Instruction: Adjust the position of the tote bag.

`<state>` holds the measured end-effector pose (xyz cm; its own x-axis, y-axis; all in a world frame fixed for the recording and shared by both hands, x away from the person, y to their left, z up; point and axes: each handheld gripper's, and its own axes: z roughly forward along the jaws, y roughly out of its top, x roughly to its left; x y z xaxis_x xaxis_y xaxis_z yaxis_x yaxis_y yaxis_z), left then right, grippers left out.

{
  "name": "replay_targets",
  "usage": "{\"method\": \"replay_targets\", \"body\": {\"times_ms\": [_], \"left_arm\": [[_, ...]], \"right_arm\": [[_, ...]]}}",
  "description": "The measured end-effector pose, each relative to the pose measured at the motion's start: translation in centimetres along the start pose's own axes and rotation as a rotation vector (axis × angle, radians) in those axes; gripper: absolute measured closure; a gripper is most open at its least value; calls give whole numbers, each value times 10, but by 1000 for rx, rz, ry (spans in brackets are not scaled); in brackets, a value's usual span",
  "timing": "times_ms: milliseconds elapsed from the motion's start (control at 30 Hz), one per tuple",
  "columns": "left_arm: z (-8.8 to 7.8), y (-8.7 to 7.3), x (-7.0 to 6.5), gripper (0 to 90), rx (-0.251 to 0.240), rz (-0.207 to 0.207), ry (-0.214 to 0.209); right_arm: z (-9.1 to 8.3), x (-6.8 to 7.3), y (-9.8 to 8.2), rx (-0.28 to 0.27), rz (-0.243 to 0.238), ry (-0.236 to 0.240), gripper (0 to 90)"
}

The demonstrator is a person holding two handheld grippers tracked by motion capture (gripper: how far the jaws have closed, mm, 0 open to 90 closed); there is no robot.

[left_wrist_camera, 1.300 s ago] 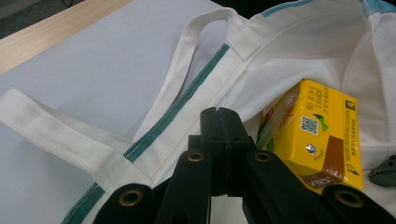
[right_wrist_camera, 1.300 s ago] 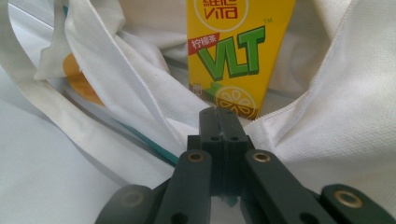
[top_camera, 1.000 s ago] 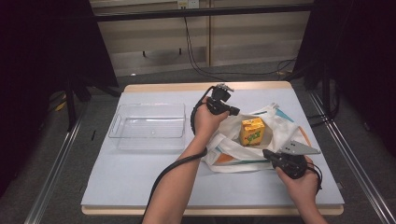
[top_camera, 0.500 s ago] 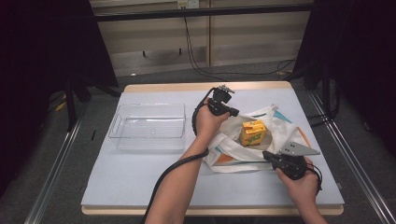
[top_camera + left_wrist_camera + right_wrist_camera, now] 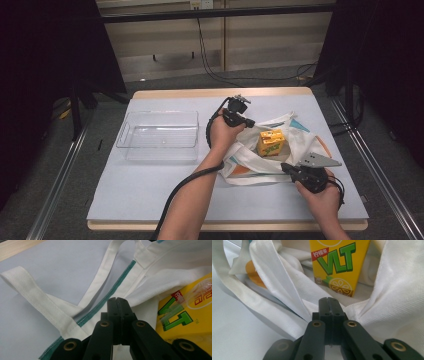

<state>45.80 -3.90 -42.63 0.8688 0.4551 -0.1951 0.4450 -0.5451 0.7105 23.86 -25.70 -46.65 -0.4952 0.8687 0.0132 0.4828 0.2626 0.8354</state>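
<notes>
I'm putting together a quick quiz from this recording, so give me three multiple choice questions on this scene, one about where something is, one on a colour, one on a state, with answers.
1. Where does the clear tray sit relative to the tote bag?
A. To its left
B. To its right
C. On top of it

2. What colour is the drink carton?
A. Blue
B. Yellow
C. Red

3. How do the right gripper jaws stand?
A. Wide open
B. Shut on the carton
C. Shut on the bag's cloth

Answers: 1 A, in the high view the tray lies left. 2 B, yellow with green letters. 3 C, white cloth bunches at the closed tips.
</notes>
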Motion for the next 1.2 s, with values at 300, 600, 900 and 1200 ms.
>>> {"method": "replay_targets", "body": {"times_ms": [300, 600, 900, 1200], "left_arm": [[-3, -1, -2, 900, -22, -4, -24], [-6, -1, -4, 900, -33, -10, -36], [-10, -2, -5, 900, -30, -8, -44], [-6, -3, -9, 900, -19, 12, -30]], "right_arm": [[-3, -1, 9, -7, -9, -8, 889], [-9, -4, 34, -20, -68, -42, 871], [-8, -16, 50, -13, -86, -84, 871], [-11, -40, 42, 47, -46, -125, 900]]}}
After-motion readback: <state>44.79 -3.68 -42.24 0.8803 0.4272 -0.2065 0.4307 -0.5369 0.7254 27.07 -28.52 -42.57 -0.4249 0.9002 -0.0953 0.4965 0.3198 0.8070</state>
